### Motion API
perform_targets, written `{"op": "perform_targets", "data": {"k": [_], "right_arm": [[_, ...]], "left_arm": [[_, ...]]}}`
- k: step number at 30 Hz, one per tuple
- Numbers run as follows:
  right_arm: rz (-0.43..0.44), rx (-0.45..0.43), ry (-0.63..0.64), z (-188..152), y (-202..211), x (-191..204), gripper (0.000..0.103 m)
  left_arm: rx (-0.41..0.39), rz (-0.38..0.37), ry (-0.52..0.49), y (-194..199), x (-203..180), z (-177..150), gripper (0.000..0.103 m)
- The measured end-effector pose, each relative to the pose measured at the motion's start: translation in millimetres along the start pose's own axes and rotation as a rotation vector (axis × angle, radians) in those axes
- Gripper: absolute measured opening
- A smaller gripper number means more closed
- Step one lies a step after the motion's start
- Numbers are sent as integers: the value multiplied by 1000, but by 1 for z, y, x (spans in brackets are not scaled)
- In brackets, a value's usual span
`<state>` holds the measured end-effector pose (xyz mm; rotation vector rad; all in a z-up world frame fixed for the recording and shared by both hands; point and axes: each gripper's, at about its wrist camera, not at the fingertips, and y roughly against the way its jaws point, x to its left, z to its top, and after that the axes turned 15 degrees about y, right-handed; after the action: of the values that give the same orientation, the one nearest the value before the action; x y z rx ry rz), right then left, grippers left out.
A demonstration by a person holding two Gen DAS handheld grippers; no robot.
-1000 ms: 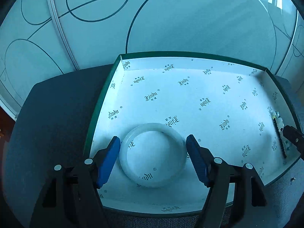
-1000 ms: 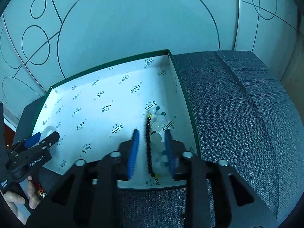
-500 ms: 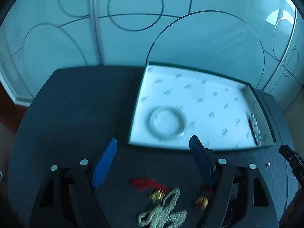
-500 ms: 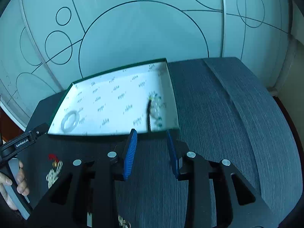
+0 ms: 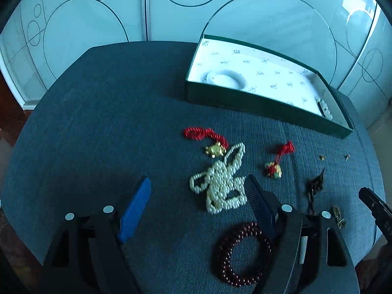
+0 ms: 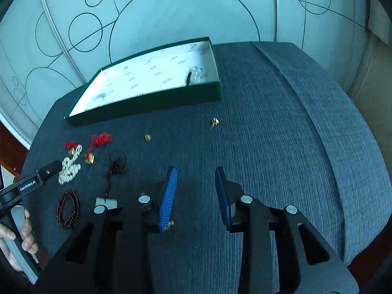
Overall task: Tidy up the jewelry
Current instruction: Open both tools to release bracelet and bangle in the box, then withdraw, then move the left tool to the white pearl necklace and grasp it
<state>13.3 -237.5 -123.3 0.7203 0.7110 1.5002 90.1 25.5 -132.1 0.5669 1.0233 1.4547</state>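
Observation:
A green box (image 5: 257,103) with white lining stands at the back; it also shows in the right wrist view (image 6: 147,103). Inside lie a white bangle (image 5: 225,78) and a bead bracelet (image 5: 324,107). Loose on the dark cloth lie a pearl piece (image 5: 220,183), two red-cord charms (image 5: 208,138) (image 5: 279,159), a dark red bead bracelet (image 5: 242,254) and a dark chain (image 5: 314,186). My left gripper (image 5: 196,193) is open and empty, just short of the pearl piece. My right gripper (image 6: 196,183) is open and empty above bare cloth.
Small gold bits (image 6: 215,122) (image 6: 147,137) lie on the cloth in front of the box. A gold bit (image 6: 169,225) lies under my right gripper's left finger. The round table edge drops off left and right. A patterned glass wall stands behind.
Both grippers pulled back out of the box and away from it. The bangle and bead bracelet stayed inside. The loose jewelry on the cloth came into view.

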Motion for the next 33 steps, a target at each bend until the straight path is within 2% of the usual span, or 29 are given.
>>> {"op": "perform_targets", "data": {"k": [9, 16, 19, 24, 29, 32, 33], "right_arm": [[-8, 23, -4, -14, -4, -1, 32], [-6, 28, -2, -14, -8, 0, 32], [-6, 30, -2, -15, -10, 0, 32], [-3, 33, -2, -15, -12, 1, 32], [-3, 26, -2, -13, -10, 1, 32], [-4, 22, -2, -12, -10, 1, 32], [-3, 21, -2, -12, -10, 1, 32]], "left_arm": [[10, 30, -11, -14, -1, -8, 77], [-10, 31, -11, -18, -5, -5, 77], [-28, 15, -22, -18, -8, -7, 65], [-29, -30, -51, -16, -15, -7, 38], [-7, -54, -42, -16, -13, -6, 34], [-4, -68, -8, -12, -6, -3, 35], [-3, -76, -1, -11, -5, -3, 38]]}}
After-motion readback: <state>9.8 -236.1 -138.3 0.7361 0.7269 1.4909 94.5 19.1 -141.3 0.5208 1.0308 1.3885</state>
